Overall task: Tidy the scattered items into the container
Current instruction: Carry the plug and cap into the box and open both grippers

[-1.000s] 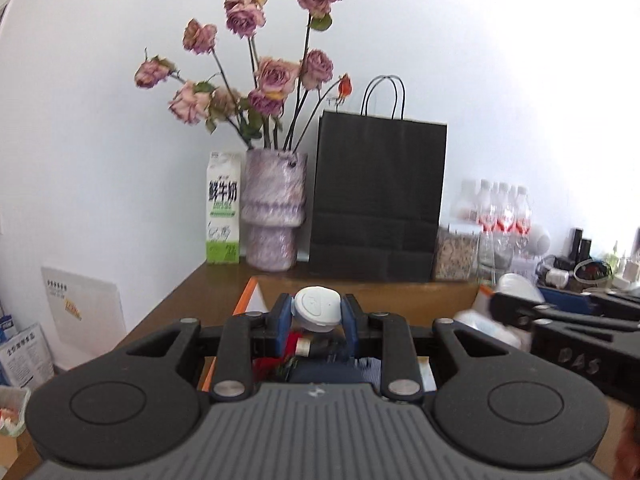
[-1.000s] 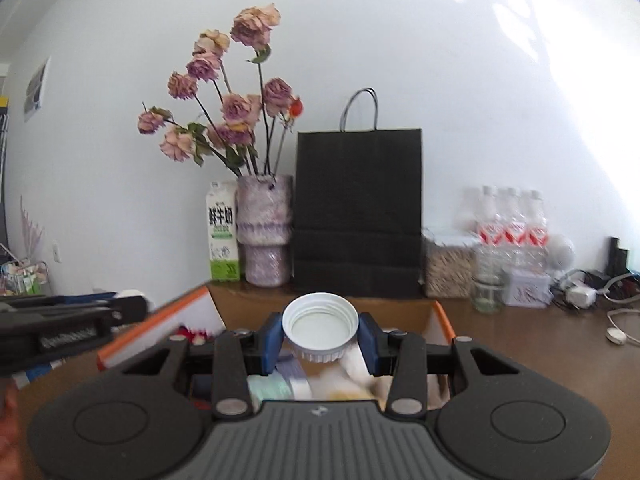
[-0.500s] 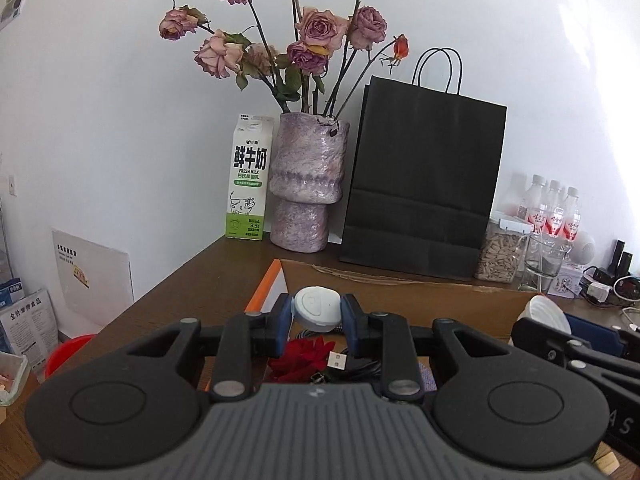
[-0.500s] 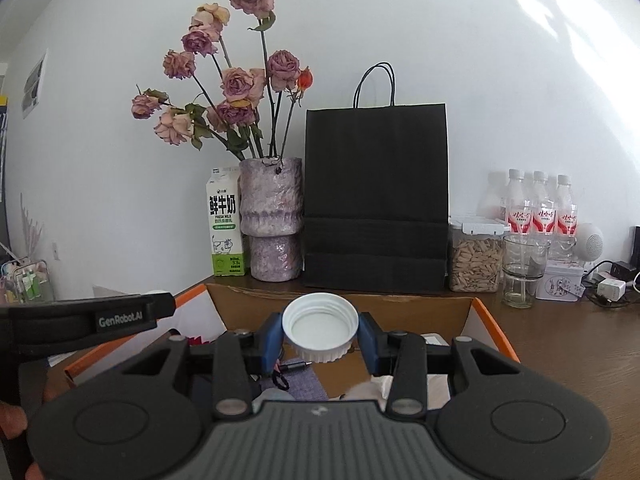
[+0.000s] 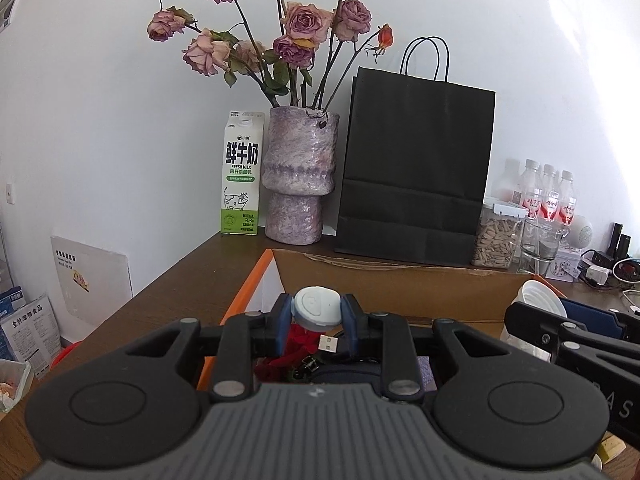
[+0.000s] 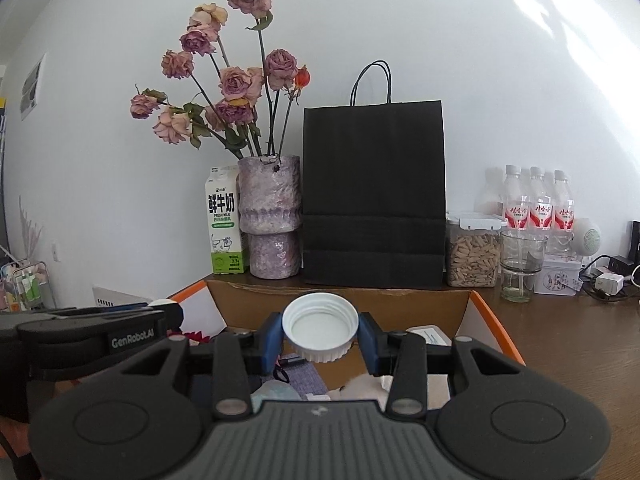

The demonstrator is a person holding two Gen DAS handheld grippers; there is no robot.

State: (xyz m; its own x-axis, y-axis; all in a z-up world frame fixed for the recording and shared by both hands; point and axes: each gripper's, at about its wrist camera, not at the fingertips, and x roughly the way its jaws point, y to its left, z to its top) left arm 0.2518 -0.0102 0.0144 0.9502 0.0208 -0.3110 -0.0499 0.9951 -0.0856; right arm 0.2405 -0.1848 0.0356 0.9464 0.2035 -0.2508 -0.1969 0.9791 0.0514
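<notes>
Through the left wrist camera I am seeing the left gripper [image 5: 318, 320] clamping a small white round case [image 5: 318, 311] between its blue pads [image 5: 283, 318], the jaws narrow around it. It is hanging just above the open cardboard box [image 5: 384, 286], whose orange-edged flap [image 5: 244, 292] is standing at about ten o'clock from the case. Below the case, at six o'clock, a red fabric item [image 5: 294, 340] and a white USB plug [image 5: 329, 343] are lying inside the box. At three o'clock the right gripper [image 5: 560, 332] is reaching in from the frame edge with a white jar lid [image 5: 538, 300]. Behind the box, at twelve o'clock, a milk carton [image 5: 242, 172], a purple vase [image 5: 298, 176] of dried roses and a black paper bag [image 5: 416, 164] are standing on the wooden table [image 5: 188, 280].

Through the right wrist camera I am watching the right gripper [image 6: 320, 334] pinching that white jar lid [image 6: 320, 326], hollow side facing me, jaws fairly narrow on its rim. It is hovering over the box [image 6: 404, 300], above a pale soft item [image 6: 360, 386] at six o'clock. The left gripper [image 6: 166, 312] is poking in at nine o'clock. A jar of seeds [image 6: 472, 250] and a glass [image 6: 522, 264] are sitting at two o'clock.
</notes>
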